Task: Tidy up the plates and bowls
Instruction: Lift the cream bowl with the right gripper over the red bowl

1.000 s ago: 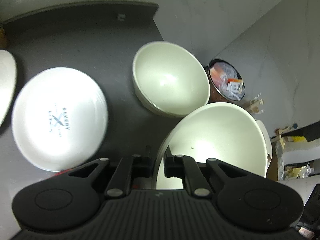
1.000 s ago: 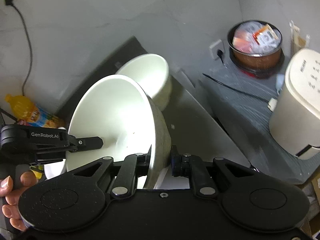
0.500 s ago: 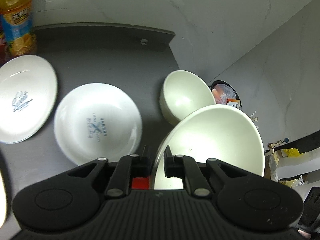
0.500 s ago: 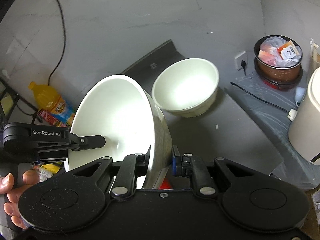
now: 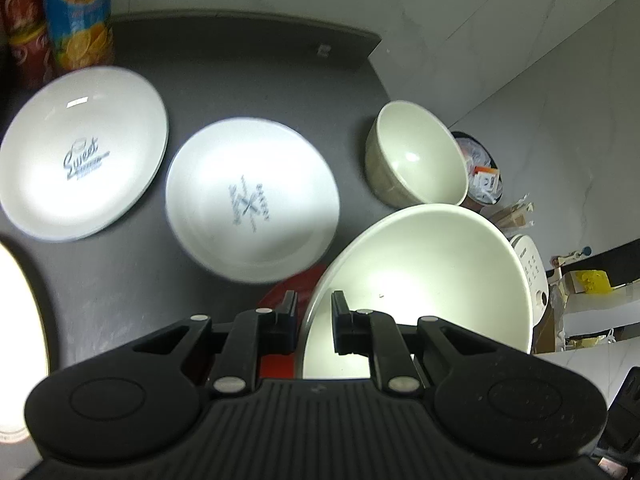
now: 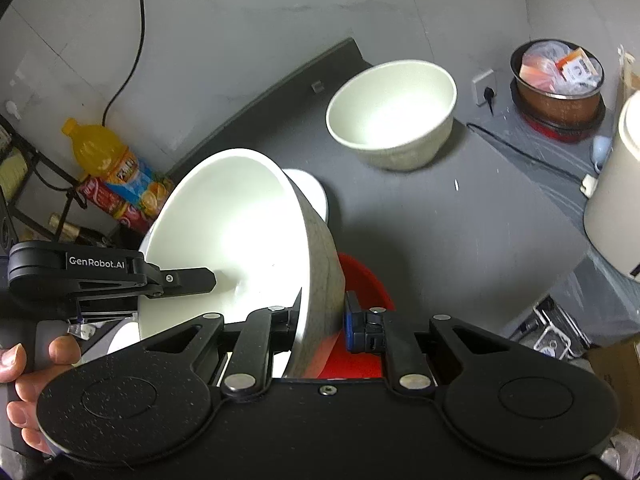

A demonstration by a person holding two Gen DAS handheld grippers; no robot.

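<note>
Both claws clamped on one large bowl, left claw and right claw pinching opposite rims, bowl tilted above dark table, small bowl beyond near table edge, two plates apart at left, red thing underneath mostly hidden.

Legible markings, located relative to the centre plate:

- Centre plate: small blue print around a crossed-utensil emblem; "BAKERY" is partly readable, the rest is blurred.
- Plate to its left: blue script "Sweet", with smaller unreadable lines beneath.
- Orange drink bottle beyond that plate: label characters too blurred to read.
- Left gripper, in the right wrist view: white "GenRobot.AI" on its black body.
</note>
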